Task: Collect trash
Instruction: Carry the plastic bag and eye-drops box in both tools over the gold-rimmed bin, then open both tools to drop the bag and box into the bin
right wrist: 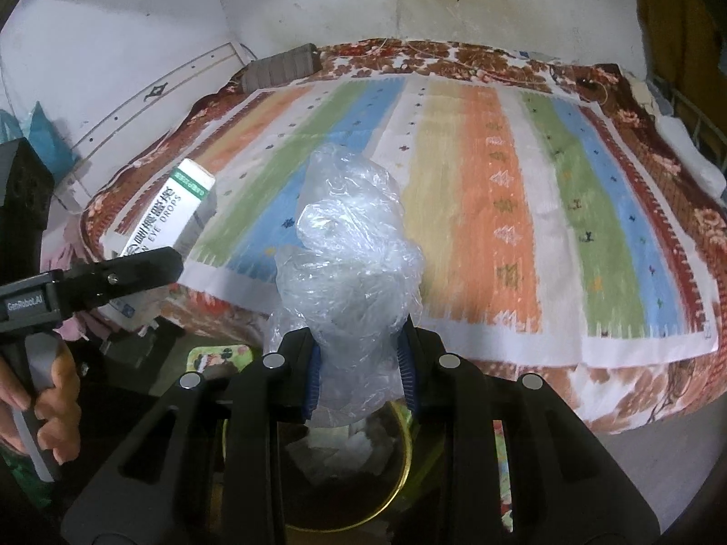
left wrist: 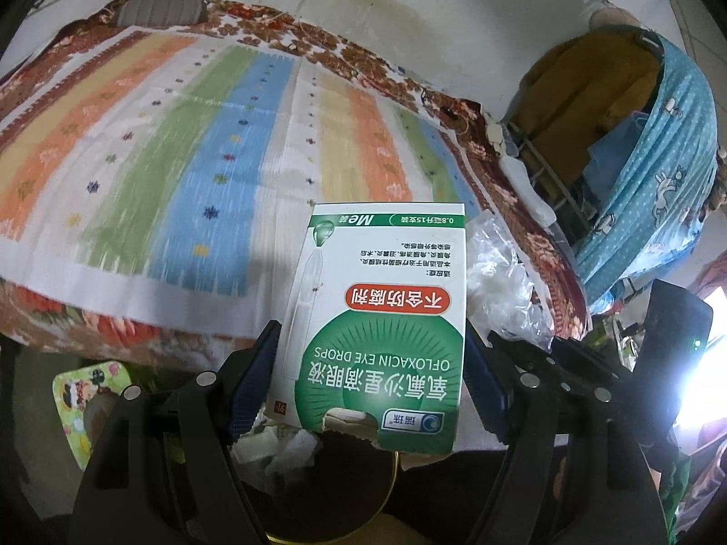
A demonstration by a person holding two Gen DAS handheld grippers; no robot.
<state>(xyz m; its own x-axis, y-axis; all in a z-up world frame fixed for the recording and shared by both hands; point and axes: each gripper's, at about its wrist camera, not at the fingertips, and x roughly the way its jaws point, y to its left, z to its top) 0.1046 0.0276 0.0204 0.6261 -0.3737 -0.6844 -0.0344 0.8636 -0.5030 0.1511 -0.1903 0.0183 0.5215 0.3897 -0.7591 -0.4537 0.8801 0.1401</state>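
My left gripper (left wrist: 370, 363) is shut on a white and green eye drops box (left wrist: 377, 318), held upright in front of the bed's edge. The box also shows in the right wrist view (right wrist: 168, 213), with the left gripper's finger (right wrist: 136, 268) across it. My right gripper (right wrist: 359, 363) is shut on a crumpled clear plastic bag (right wrist: 350, 263), which also shows in the left wrist view (left wrist: 500, 281). Both grippers hang above a round trash bin with a gold rim (right wrist: 404, 468) that holds white crumpled paper (left wrist: 277, 447).
A bed with a striped blanket (right wrist: 477, 181) fills the background. A grey pillow (left wrist: 159, 9) lies at its far end. A blue cloth wardrobe (left wrist: 654, 159) stands at the right. A colourful cartoon mat (left wrist: 82, 404) lies on the floor beside the bin.
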